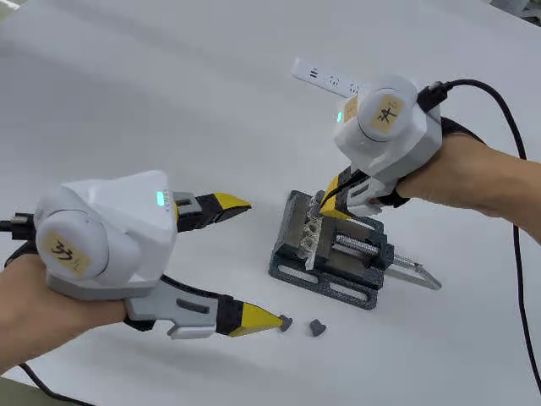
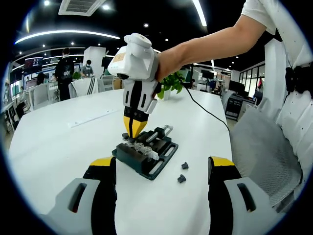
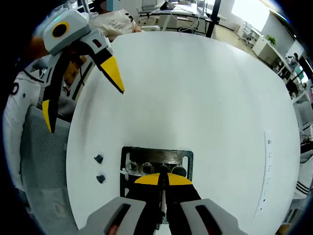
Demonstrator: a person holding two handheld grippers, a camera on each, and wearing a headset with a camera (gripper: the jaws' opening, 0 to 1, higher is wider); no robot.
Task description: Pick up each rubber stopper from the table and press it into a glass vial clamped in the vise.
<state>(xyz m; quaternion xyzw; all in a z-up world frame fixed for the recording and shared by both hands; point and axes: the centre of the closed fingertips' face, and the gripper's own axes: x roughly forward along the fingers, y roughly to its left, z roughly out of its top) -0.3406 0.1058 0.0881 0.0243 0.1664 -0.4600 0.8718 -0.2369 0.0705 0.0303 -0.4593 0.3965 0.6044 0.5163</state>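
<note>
Right gripper (image 3: 163,177): jaws closed together, contents indeterminable, tips at the vials (image 3: 139,169) in the vise (image 3: 182,157). Left gripper (image 1: 264,261): wide open, empty; two stoppers (image 1: 317,327) just ahead of one jaw tip.

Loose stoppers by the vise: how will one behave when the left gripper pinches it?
Probably very light: each rubber stopper is tiny beside the vise. Apt to skid or tip if nudged, lying loose on the smooth white table. Its outline looks uneven, so the open left gripper may squeeze it askew.
</note>
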